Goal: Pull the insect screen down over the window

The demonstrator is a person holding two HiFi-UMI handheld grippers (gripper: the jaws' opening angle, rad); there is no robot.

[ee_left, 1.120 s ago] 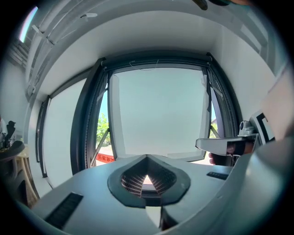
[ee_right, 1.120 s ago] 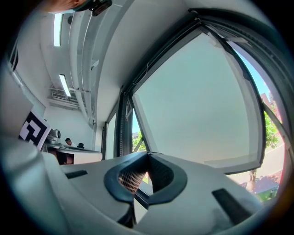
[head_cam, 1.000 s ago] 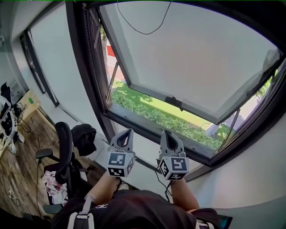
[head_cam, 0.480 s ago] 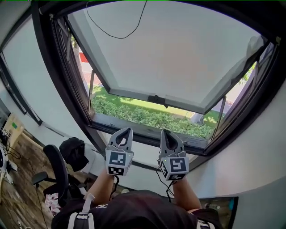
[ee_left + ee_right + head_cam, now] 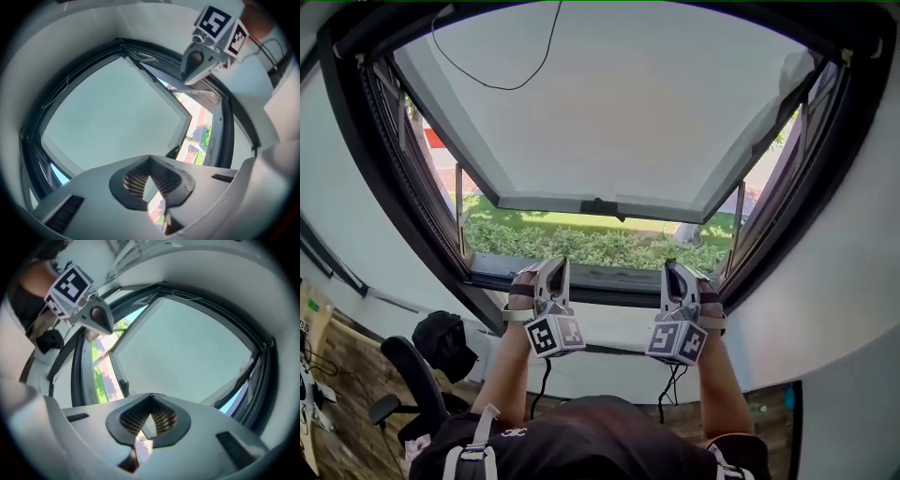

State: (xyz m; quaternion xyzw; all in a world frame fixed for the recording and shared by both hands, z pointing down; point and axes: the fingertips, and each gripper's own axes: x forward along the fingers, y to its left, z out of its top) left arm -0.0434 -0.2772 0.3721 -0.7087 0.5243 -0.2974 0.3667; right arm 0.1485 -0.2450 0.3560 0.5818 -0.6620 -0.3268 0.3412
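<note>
**Q:** What is shown at the left, and why is it held that way?

**A:** The left claw is held up in front of the lower rail of the black window frame. It is clenched with nothing gripped, as the left gripper view shows: only the pale pane is seen past its closed tips. It is judged to be kept closed because nothing to pull is within reach yet.

**Q:** And in the middle?

**A:** A top-hung sash is seen swung outward, with its handle at the bottom edge. A green hedge is seen through the gap below it. A thin dark cord is looped across the pane at about 11 o'clock from the claws. Whether it belongs to the screen cannot be told.

**Q:** And at the right?

**A:** The right claw is held level with the left one. It is likewise clenched and empty in the right gripper view.

**Q:** Where is the insect screen relative to the claws?

**A:** No mesh is seen across the opening, so the insect screen is judged not yet drawn. It is presumed to be rolled up at the top of the frame, at 12 o'clock and well apart from both claws. An upward reach is judged necessary.
</note>
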